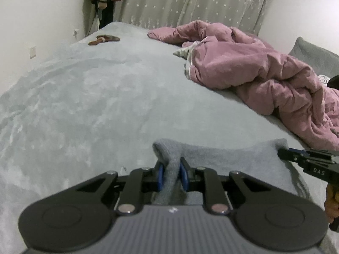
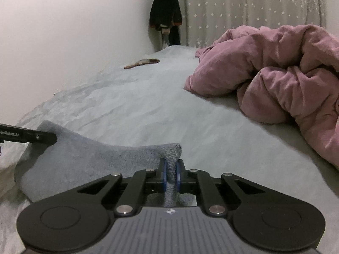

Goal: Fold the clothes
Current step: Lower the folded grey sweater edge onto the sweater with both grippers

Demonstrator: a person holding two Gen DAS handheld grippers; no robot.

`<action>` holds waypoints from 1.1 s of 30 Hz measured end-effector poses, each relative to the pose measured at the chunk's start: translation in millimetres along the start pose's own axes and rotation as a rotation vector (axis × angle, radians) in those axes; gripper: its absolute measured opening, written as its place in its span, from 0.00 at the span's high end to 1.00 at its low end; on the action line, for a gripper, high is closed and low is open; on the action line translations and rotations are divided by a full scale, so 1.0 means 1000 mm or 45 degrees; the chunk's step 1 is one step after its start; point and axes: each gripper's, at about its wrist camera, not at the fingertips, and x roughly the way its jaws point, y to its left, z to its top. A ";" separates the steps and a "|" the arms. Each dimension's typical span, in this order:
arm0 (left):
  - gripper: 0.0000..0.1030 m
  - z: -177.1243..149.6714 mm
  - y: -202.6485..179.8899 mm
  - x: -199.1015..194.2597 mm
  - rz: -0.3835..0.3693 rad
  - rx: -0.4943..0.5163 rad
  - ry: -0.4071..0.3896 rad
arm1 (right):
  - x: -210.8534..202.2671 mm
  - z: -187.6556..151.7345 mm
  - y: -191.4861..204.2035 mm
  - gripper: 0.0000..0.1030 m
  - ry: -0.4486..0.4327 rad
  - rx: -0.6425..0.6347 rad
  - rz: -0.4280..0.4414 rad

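A grey knit garment (image 1: 222,156) lies on the bed in front of both grippers; it also shows in the right wrist view (image 2: 95,158). My left gripper (image 1: 172,170) is shut on its left corner, with a bunch of fabric pinched between the blue pads (image 1: 160,175). My right gripper (image 2: 171,173) is shut on its right corner. The right gripper shows at the right edge of the left wrist view (image 1: 285,154), and the left gripper at the left edge of the right wrist view (image 2: 50,138). The garment's top edge sags between the two corners.
The bed has a pale grey fleece cover (image 1: 95,89). A crumpled pink duvet (image 1: 264,74) fills the right side, with a grey pillow (image 1: 313,53) behind it. A brown item (image 1: 103,39) lies far back. Dark clothes (image 2: 165,8) hang in the corner by the curtain (image 1: 190,2).
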 end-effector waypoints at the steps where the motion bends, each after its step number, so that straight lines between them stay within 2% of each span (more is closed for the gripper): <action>1: 0.85 0.000 0.000 0.001 0.005 -0.001 0.001 | -0.001 0.000 0.001 0.92 -0.007 0.001 -0.004; 12: 0.86 -0.001 -0.008 -0.003 0.058 -0.019 -0.068 | -0.011 0.002 0.006 0.92 -0.099 0.011 -0.046; 15: 0.86 -0.002 -0.007 -0.003 0.061 -0.018 -0.065 | -0.006 0.000 0.006 0.92 -0.074 0.007 -0.053; 19: 0.85 -0.009 -0.010 0.007 0.118 0.021 0.002 | 0.006 -0.007 0.010 0.92 -0.024 -0.025 -0.074; 22: 0.84 -0.011 -0.014 0.008 0.144 0.064 -0.004 | 0.009 -0.008 0.010 0.92 -0.013 -0.036 -0.084; 25: 0.77 -0.010 -0.013 0.008 0.156 0.062 -0.007 | 0.009 -0.008 0.009 0.92 -0.004 -0.033 -0.087; 27: 0.69 -0.009 -0.009 0.007 0.158 0.048 -0.006 | 0.009 -0.008 0.008 0.92 0.003 -0.031 -0.089; 33: 0.66 0.004 0.025 -0.008 0.187 -0.105 -0.048 | 0.009 -0.006 0.004 0.91 0.024 -0.014 -0.093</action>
